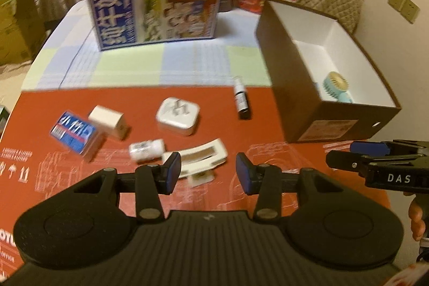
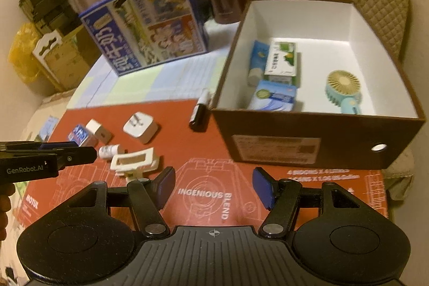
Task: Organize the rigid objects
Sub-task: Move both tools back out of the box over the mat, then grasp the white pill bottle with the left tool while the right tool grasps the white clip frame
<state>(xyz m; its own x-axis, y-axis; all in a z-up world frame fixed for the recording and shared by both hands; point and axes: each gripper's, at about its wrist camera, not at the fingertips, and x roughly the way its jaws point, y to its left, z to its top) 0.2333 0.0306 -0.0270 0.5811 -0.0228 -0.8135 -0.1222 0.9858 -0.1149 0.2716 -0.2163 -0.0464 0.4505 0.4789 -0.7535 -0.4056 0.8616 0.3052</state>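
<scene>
Brown box [image 2: 316,149] holds four items; six lie on red mat [image 2: 203,149].

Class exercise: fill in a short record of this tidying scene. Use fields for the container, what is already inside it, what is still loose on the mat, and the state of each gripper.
container: brown box, open top, white inside
already inside: handheld fan, green carton, blue tube, blue-white pack
loose on red mat: white charger, dark bottle, white clip, small white bottle, white cube box, blue pack
left gripper: open, empty, above the mat
right gripper: open, empty, near the box front
</scene>
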